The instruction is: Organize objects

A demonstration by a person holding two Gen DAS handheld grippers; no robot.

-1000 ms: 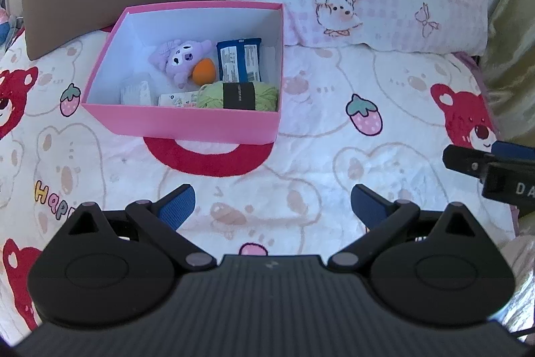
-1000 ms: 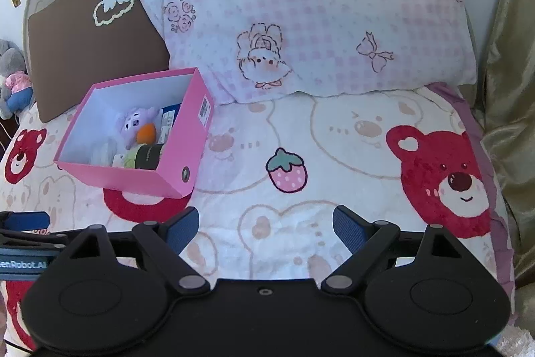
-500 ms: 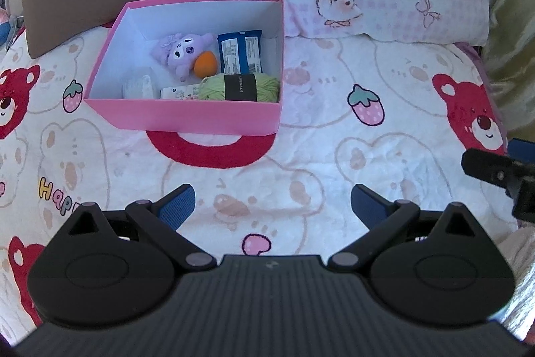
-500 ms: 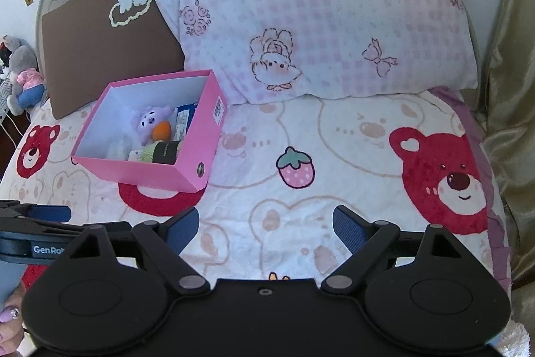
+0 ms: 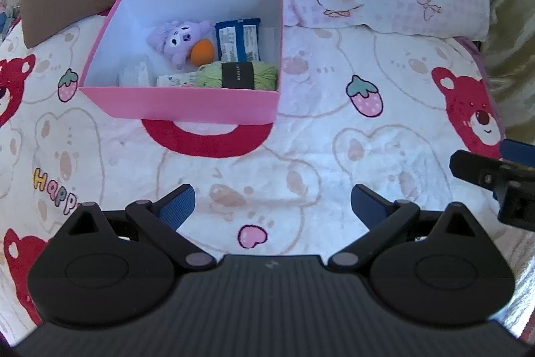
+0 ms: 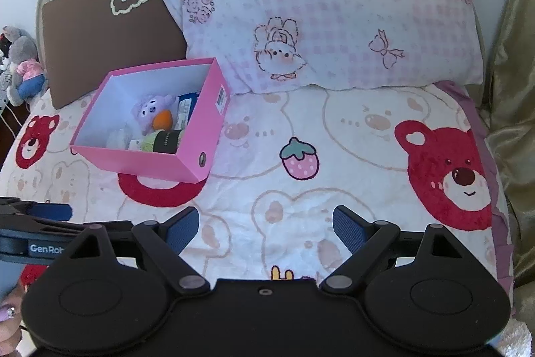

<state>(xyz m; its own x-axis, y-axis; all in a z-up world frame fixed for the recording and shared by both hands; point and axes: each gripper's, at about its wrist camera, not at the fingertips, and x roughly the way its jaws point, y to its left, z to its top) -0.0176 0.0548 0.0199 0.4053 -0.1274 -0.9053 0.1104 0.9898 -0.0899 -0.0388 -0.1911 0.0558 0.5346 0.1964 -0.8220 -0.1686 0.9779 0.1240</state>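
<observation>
While both grippers hover spread and empty above the bear-print bedspread (image 5: 301, 109), the pink box (image 5: 187, 109) sits toward the head edge by the pillows. It lies almost straight ahead of the left gripper (image 5: 272, 203) and ahead-left of the right gripper (image 6: 265, 225), so the left looks nearer. Its long side runs across the left view, holding a purple plush (image 5: 179, 39), green yarn (image 5: 237, 75) and a blue packet (image 5: 238, 39).

I'm looking over a bed whose blanket (image 6: 334, 136) is white with red bears and strawberries. At its head a pink checked pillow (image 6: 321, 5) leans, with a brown cushion (image 6: 107, 32) just left of it. Golden curtain fabric (image 6: 515, 62) hangs right of the pillow. Daylight falls bright across everything.
</observation>
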